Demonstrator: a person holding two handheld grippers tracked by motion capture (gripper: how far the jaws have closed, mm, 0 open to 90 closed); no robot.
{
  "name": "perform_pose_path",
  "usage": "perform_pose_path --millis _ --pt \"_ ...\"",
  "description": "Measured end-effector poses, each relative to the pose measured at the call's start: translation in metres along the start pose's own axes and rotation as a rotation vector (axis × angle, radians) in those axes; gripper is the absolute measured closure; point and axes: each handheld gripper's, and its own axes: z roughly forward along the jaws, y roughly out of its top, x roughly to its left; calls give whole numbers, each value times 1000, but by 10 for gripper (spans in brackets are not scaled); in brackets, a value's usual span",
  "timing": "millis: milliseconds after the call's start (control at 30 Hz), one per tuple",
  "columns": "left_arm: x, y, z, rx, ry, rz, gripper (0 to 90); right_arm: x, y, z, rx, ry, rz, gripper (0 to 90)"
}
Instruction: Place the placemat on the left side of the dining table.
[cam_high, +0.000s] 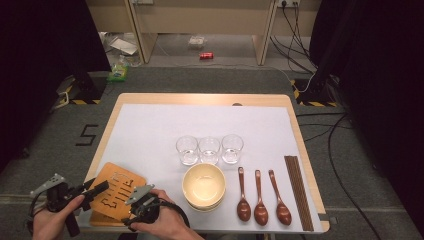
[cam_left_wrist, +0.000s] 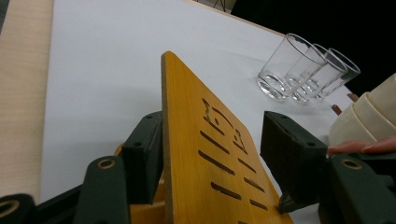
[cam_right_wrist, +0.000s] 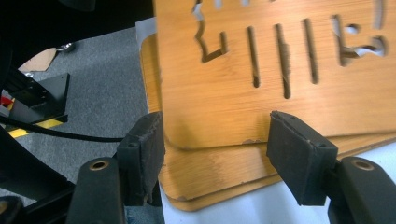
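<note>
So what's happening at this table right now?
A person holds a gripper in each hand at the near left corner, working on a stack of wooden boards with cut-out slots. The left gripper straddles the tilted top board's edge, jaws apart. The right gripper is open beside the stack. Three glasses, a bowl, three spoons and chopsticks lie untouched.

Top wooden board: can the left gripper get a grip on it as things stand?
Probably yes: the top wooden board stands on edge between the left gripper jaws; one pad touches, the other stands apart.

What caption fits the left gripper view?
Left claw open astride a tilted slotted board, three glasses beyond.
</note>
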Motion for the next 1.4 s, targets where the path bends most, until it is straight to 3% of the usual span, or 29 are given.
perform_pose_path --millis 267,500,767,833,1067,1400 --pt "-9 -1 5 14 -67 2 553 0 0 0 3 1 -5 373" --pt "-8 -3 8 1 -108 -44 787 -1 0 -1 1 -4 -13 391" --pt "-13 3 7 -61 -182 -88 859 1 3 -14 -32 -22 -16 423" --pt "-14 6 6 -69 -166 -69 860 2 6 -20 -48 -32 -24 427" --pt "-16 13 1 -115 -184 -79 861 5 13 -39 -91 -61 -39 430" --pt "-25 32 -3 -183 -163 -29 861 9 21 -62 -143 -103 -50 431"
